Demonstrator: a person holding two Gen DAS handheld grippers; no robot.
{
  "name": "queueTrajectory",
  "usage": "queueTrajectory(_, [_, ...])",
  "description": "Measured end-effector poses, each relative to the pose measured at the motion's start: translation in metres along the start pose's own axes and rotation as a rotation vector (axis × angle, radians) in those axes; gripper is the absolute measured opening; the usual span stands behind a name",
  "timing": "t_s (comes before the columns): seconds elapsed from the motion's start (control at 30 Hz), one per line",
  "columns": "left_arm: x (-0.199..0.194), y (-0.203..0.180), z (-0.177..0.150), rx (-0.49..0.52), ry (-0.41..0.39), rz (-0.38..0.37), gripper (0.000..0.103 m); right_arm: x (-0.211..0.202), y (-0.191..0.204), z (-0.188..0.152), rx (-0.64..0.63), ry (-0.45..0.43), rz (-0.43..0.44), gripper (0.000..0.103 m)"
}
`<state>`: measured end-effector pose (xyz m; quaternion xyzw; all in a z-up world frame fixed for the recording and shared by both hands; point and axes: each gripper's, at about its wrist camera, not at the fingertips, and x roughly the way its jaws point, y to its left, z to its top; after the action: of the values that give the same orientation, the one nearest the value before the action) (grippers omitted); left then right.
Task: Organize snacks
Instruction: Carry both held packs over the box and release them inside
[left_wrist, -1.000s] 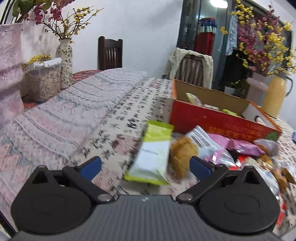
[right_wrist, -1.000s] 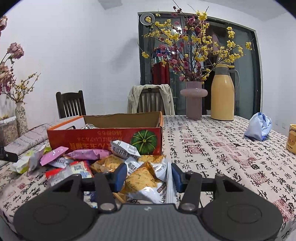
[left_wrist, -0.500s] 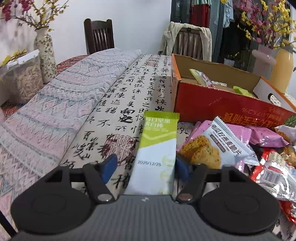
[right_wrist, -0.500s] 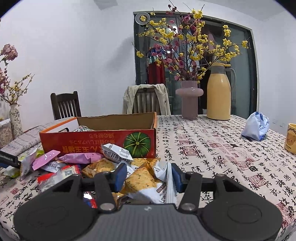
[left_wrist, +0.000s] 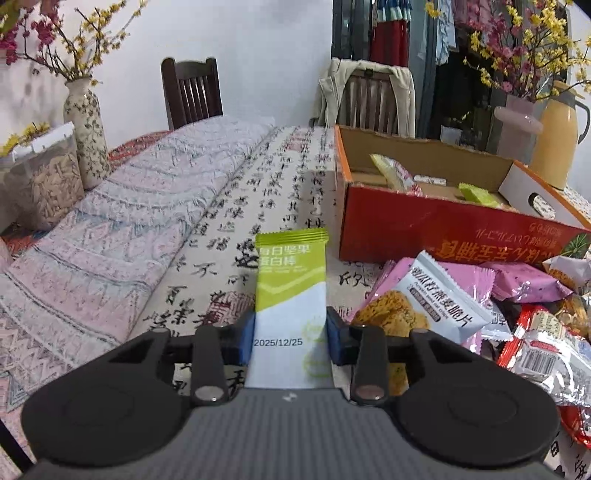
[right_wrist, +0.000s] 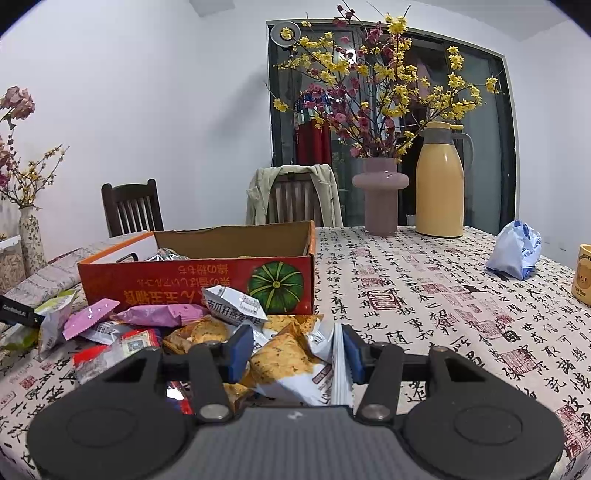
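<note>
This was a home dining room: a table under a cream cloth printed with black calligraphy and red seals (right_wrist: 424, 295) stood with a dark wooden slat-back chair (right_wrist: 132, 208) and a second chair draped with a beige jacket (right_wrist: 293, 197) pulled up to it. On the table stood a mauve vase of yellow and pink blossom branches (right_wrist: 380, 199), a yellow thermos jug (right_wrist: 439, 181) and a yellow mug with a bear face (right_wrist: 583, 275). Behind them a dark-framed glass door (right_wrist: 487, 147) broke the plain white wall.

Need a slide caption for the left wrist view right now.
Left tool shut on green-and-white snack bar, red cardboard box ahead.
</note>
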<state>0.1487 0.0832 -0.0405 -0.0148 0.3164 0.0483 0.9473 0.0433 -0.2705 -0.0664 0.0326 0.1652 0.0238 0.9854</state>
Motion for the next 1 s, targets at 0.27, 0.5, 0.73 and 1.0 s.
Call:
queueTrajectory(0.27, [-0.033, -0.008, 0.017, 0.014, -0.124, -0.019, 0.038, 0.004, 0.004, 0.012, -0.005, -0.031, 0.007, 0.050])
queueTrajectory(0.5, [-0.046, -0.029, 0.044, 0.017, -0.198, -0.073, 0.038, 0.015, 0.008, 0.041, -0.009, -0.099, 0.022, 0.050])
queueTrajectory(0.73, [-0.045, -0.059, 0.073, 0.020, -0.244, -0.119, 0.038, 0.040, 0.013, 0.077, -0.009, -0.155, 0.039, 0.050])
queueTrajectory(1.0, [-0.024, -0.093, 0.107, 0.001, -0.258, -0.153, 0.038, 0.085, 0.029, 0.113, 0.007, -0.170, 0.079, 0.050])
